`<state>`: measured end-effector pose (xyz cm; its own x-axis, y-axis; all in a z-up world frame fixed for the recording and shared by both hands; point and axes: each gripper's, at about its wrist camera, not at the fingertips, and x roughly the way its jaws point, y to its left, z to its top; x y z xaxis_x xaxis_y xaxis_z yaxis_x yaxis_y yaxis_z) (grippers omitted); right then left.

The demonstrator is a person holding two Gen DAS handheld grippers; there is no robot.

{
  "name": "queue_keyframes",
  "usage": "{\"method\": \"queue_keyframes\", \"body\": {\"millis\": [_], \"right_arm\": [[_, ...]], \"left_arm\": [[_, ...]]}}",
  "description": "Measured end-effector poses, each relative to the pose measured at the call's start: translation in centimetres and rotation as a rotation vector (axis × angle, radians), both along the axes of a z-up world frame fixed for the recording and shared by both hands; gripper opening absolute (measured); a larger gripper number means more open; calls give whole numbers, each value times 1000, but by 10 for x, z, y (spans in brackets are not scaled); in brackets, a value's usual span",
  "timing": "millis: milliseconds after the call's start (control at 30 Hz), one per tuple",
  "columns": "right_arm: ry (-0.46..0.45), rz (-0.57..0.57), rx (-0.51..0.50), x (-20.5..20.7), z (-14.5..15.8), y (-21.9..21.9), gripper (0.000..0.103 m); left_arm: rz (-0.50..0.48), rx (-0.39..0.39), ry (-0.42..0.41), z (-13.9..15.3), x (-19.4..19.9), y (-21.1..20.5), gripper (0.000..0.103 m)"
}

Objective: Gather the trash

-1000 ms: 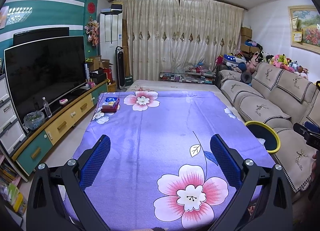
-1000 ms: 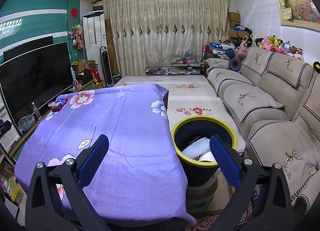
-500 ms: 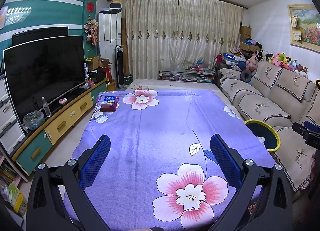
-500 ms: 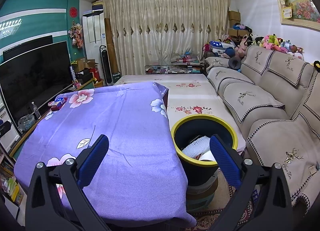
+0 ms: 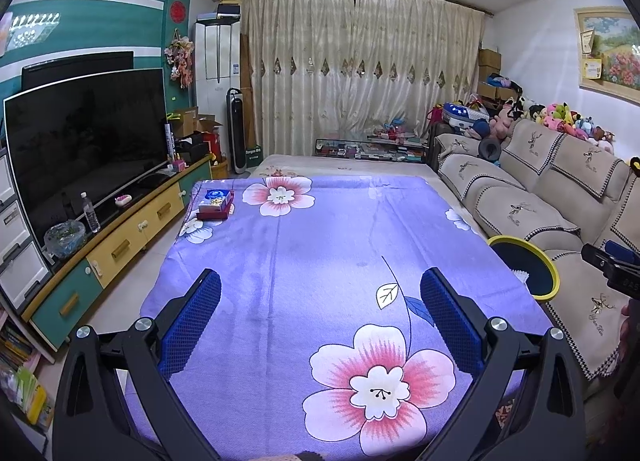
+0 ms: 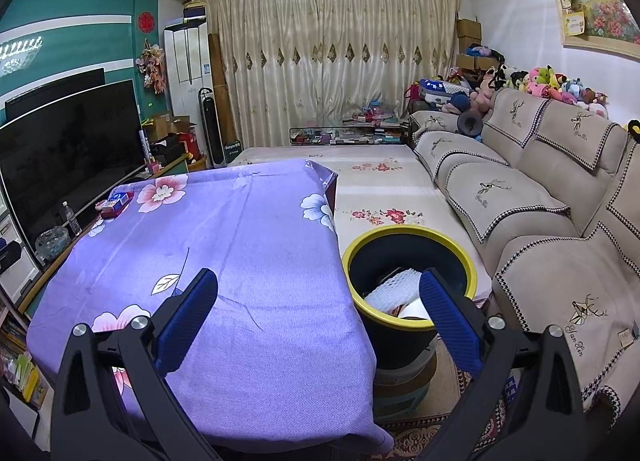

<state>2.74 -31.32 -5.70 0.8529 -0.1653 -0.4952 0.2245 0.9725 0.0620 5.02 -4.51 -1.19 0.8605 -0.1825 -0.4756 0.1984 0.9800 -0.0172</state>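
Right wrist view: the right gripper (image 6: 318, 315), jaws spread and empty, partly hides the white trash (image 6: 390, 291) in the bin (image 6: 408, 269). The left gripper (image 5: 320, 317) hangs released over the table (image 5: 320, 245); boxes (image 5: 215, 204) sit far left.

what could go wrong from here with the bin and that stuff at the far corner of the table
1. The bin stands on stacked tubs beside the table edge; a knock from the open right gripper might tip it.
2. The small boxes sit at the far left corner, a long reach for the open left gripper, and a clumsy grab could push them off.
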Motion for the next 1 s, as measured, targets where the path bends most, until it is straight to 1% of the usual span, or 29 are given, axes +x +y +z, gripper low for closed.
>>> {"method": "queue_keyframes", "body": {"millis": [400, 533, 667, 700, 733, 767, 800, 833, 867, 900, 1000], "right_arm": [[7, 5, 0, 0, -5, -1, 96], [15, 10, -1, 1, -10, -2, 96], [28, 40, 13, 7, -11, -2, 96], [33, 51, 12, 11, -10, -1, 96], [37, 66, 9, 17, -10, 0, 96], [40, 79, 9, 24, -7, 1, 96], [46, 93, 13, 34, -7, 1, 96], [67, 110, 23, 52, -9, 2, 96], [77, 123, 32, 65, -10, 2, 96], [89, 138, 46, 82, -13, 4, 96], [162, 204, 84, 148, -30, 16, 96]], "left_arm": [[-28, -21, 29, -6, 7, -3, 98], [-48, -38, 51, -8, 13, -5, 98], [-99, -111, 114, -11, 32, -3, 98], [-101, -110, 121, -11, 40, -4, 98], [-93, -95, 119, -11, 46, -5, 98], [-60, -41, 112, -13, 62, -9, 98], [-33, -4, 119, -17, 77, -11, 98], [-18, 10, 132, -21, 89, -11, 98], [12, 33, 170, -32, 116, -10, 98], [33, 52, 195, -40, 134, -10, 98], [82, 124, 250, -70, 189, -9, 98]]}}
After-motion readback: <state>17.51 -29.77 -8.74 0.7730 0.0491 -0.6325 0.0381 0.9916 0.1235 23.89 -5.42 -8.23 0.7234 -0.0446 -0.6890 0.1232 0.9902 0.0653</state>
